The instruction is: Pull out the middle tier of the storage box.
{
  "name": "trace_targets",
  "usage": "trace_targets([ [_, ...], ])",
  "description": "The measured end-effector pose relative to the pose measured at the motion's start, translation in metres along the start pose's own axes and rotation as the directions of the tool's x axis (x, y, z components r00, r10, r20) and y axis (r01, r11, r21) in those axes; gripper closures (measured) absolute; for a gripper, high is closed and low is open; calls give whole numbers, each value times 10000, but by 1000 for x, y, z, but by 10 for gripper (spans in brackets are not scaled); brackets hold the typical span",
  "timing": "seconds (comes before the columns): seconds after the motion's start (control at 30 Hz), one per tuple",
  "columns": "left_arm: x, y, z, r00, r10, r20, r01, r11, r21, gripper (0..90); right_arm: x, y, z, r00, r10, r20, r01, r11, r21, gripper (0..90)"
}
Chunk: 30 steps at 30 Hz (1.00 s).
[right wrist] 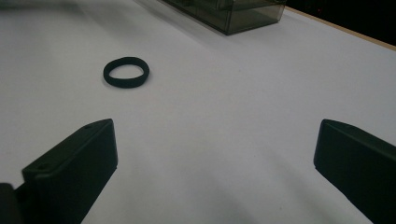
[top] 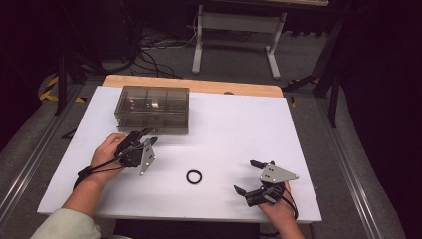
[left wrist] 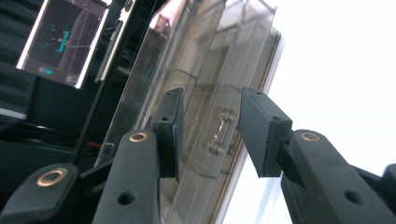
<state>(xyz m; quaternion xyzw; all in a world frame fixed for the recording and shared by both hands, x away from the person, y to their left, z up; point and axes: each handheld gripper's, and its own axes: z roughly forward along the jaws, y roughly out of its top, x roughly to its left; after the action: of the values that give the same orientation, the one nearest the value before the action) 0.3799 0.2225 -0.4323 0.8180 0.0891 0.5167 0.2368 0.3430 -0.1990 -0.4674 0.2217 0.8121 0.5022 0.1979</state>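
Left gripper at the front of the box, right gripper waiting near the ring.

At the left, the left gripper (top: 148, 135) is pointing at the front of the smoky plastic box (top: 152, 109) on the white table (top: 234, 129); its jaws are standing apart on either side of the small drawer handle (left wrist: 219, 133), pressing on nothing. Further right, the black ring (top: 194, 176) is lying flat on the table. At the far right, the right gripper (top: 247, 175) is resting low with its jaws spread wide, holding nothing.
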Motion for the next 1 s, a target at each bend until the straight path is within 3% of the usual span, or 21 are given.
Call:
trace_targets([
  [0.03, 4, 0, -2, 9987, -461, 194, 466, 9986, -261, 600, 0, 0, 0, 10000, -21, -1, 21, 10000, 6, 3],
  [0.07, 4, 0, -2, 9987, -461, 194, 466, 9986, -261, 595, 0, 0, 0, 10000, -21, -1, 21, 10000, 6, 3],
  [0.17, 10, -1, -4, 9938, -982, 513, 1012, 9931, -586, 586, 0, 0, 0, 10000, 8, -8, -8, 10000, -9, 3],
  [0.27, 15, -2, -6, 9855, -1482, 823, 1549, 9845, -821, 570, 0, 0, 0, 10000, 5, -2, -5, 10000, 1, 3],
  [0.3, 18, -3, -8, 9776, -1816, 1066, 1920, 9766, -965, 560, 0, 0, 0, 10000, 9, -1, -9, 10000, 28, 3],
  [0.33, 18, -3, -8, 9776, -1816, 1066, 1920, 9766, -965, 554, 0, 0, 0, 10000, 9, -1, -9, 10000, 28, 3],
  [0.37, 21, -4, -8, 9684, -2145, 1274, 2288, 9671, -1112, 544, 0, 0, 0, 10000, -10, -10, 10, 10000, 0, 3],
  [0.4, 21, -4, -8, 9684, -2145, 1274, 2288, 9671, -1112, 536, 0, 0, 0, 10000, -10, -10, 10, 10000, 0, 3],
  [0.43, 24, -5, -9, 9565, -2487, 1522, 2678, 9558, -1211, 518, 0, 0, 0, 10000, 9, -13, -9, 10000, -6, 3],
  [0.47, 24, -5, -9, 9565, -2487, 1522, 2678, 9558, -1211, 501, 0, 0, 0, 10000, 9, -13, -9, 10000, -6, 3],
  [0.53, 28, -6, -9, 9382, -2907, 1878, 3153, 9417, -1174, 484, 0, 0, 0, 10000, 19, -13, -19, 10000, 18, 3],
  [0.57, 32, -8, -9, 9116, -3400, 2310, 3739, 9193, -1226, 465, 0, 0, 0, 10000, 17, -12, -17, 10000, 20, 3],
  [0.6, 32, -8, -9, 9116, -3400, 2310, 3739, 9193, -1226, 450, 0, 0, 0, 10000, 17, -12, -17, 10000, 20, 3],
  [0.63, 35, -9, -9, 8924, -3701, 2582, 4102, 9037, -1224, 436, 0, 0, 0, 10000, 20, -16, -20, 10000, 23, 3],
  [0.67, 37, -10, -9, 8787, -3904, 2746, 4347, 8922, -1227, 436, 0, 0, 0, 10000, 20, -16, -20, 10000, 23, 3],
  [0.7, 42, -13, -9, 8433, -4330, 3183, 4900, 8628, -1245, 409, 0, 0, 0, 10000, 19, -17, -19, 10000, 21, 3],
  [0.73, 42, -13, -9, 8433, -4330, 3183, 4900, 8628, -1245, 396, 0, 0, 0, 10000, 19, -17, -19, 10000, 21, 3],
  [0.83, 49, -17, -11, 7881, -4911, 3711, 5644, 8172, -1171, 387, 0, 0, 0, 10000, 45, -25, -45, 10000, 17, 3],
  [0.93, 52, -19, -11, 7650, -5209, 3788, 5972, 7939, -1142, 375, 0, 0, 0, 10000, 45, -22, -45, 10000, 14, 3],
  [0.97, 55, -21, -12, 7476, -5514, 3702, 6239, 7742, -1065, 367, 0, 0, 0, 10000, 45, -32, -45, 10000, 24, 3],
  [1.0, 55, -21, -12, 7476, -5514, 3702, 6239, 7742, -1065, 369, 0, 0, 0, 10000, 45, -32, -45, 10000, 24, 3],
])
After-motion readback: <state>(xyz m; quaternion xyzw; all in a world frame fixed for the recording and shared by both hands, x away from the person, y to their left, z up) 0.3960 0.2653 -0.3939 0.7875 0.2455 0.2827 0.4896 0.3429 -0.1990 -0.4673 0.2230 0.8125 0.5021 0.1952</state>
